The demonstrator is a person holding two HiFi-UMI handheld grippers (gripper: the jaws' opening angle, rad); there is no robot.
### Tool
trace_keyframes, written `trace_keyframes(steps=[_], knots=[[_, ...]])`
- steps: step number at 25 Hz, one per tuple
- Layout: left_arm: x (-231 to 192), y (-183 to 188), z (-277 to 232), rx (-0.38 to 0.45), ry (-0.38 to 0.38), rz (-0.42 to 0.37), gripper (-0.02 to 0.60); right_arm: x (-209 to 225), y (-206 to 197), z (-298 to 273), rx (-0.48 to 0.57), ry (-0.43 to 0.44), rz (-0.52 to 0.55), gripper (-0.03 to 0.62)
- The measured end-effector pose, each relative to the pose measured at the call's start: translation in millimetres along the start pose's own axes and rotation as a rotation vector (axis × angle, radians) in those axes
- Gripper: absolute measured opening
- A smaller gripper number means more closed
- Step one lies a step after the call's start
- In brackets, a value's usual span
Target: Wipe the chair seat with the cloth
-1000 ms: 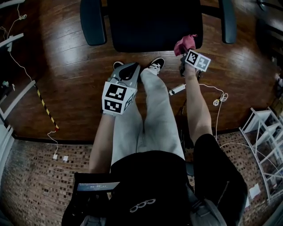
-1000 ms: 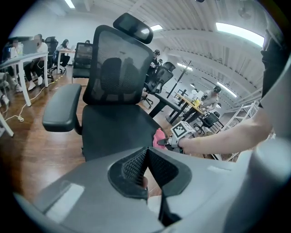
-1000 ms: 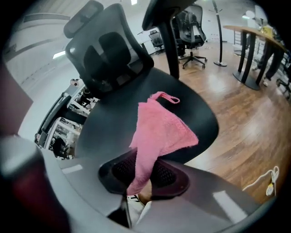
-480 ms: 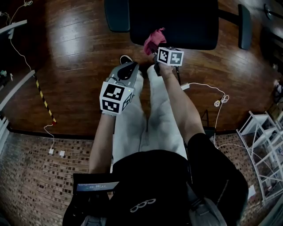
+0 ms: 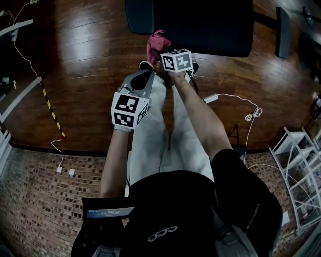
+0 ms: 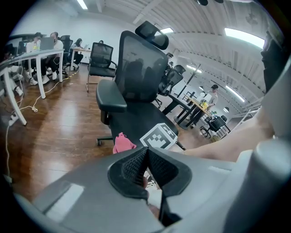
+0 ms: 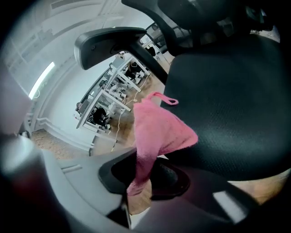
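The black office chair's seat point(image 5: 210, 25) fills the top of the head view. A pink cloth point(image 5: 156, 42) hangs at the seat's front left corner, with my right gripper point(image 5: 164, 54) shut on it. In the right gripper view the cloth point(image 7: 159, 127) rises from between the jaws and lies against the seat point(image 7: 227, 104). My left gripper point(image 5: 146, 77) is shut and holds nothing, a little nearer me and left of the cloth, over my legs. Its own view shows the cloth point(image 6: 122, 143) at the seat's point(image 6: 136, 123) edge, below the mesh backrest point(image 6: 141, 68).
The chair's armrests point(image 5: 139, 15) point(image 5: 282, 22) flank the seat. A white cable point(image 5: 248, 113) and plug point(image 5: 210, 98) lie on the wood floor to the right, yellow-black tape point(image 5: 50, 108) to the left. A white rack point(image 5: 301, 165) stands at the right. Desks point(image 6: 27, 59) and other chairs point(image 6: 102, 59) stand behind.
My right gripper has carried the pink cloth from the seat's front right corner leftward along the front edge to the left corner. The left gripper has hardly moved.
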State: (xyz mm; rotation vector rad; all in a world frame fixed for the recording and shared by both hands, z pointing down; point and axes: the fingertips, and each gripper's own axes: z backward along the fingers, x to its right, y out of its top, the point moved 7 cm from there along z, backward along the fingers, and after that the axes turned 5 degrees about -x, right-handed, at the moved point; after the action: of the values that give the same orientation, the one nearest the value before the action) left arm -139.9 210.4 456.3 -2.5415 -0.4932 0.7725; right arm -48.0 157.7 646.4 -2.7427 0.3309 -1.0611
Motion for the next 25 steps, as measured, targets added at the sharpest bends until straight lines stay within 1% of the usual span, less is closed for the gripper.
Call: trace_keyframes(steps=[3, 7, 11, 17, 21, 25], knots=[[9, 3, -7, -0.002, -0.01, -0.008, -0.006, 22, -7, 18, 0.005, -0.027, -0.014, 0.064], [26, 10, -25, -0.008, -0.027, -0.022, -0.006, 67, -19, 55, 0.028, -0.07, -0.064, 0.064], [50, 23, -44, -0.009, -0.046, -0.042, -0.006, 122, -33, 105, 0.062, -0.132, -0.13, 0.064], [88, 42, -70, -0.012, -0.056, -0.077, -0.006, 212, -50, 190, 0.094, -0.255, -0.213, 0.064], [113, 56, -77, -0.017, -0.056, -0.099, -0.006, 259, -60, 241, 0.071, -0.328, -0.213, 0.064], [130, 69, -75, -0.012, -0.044, -0.115, -0.006, 289, -66, 276, 0.027, -0.401, -0.225, 0.064]])
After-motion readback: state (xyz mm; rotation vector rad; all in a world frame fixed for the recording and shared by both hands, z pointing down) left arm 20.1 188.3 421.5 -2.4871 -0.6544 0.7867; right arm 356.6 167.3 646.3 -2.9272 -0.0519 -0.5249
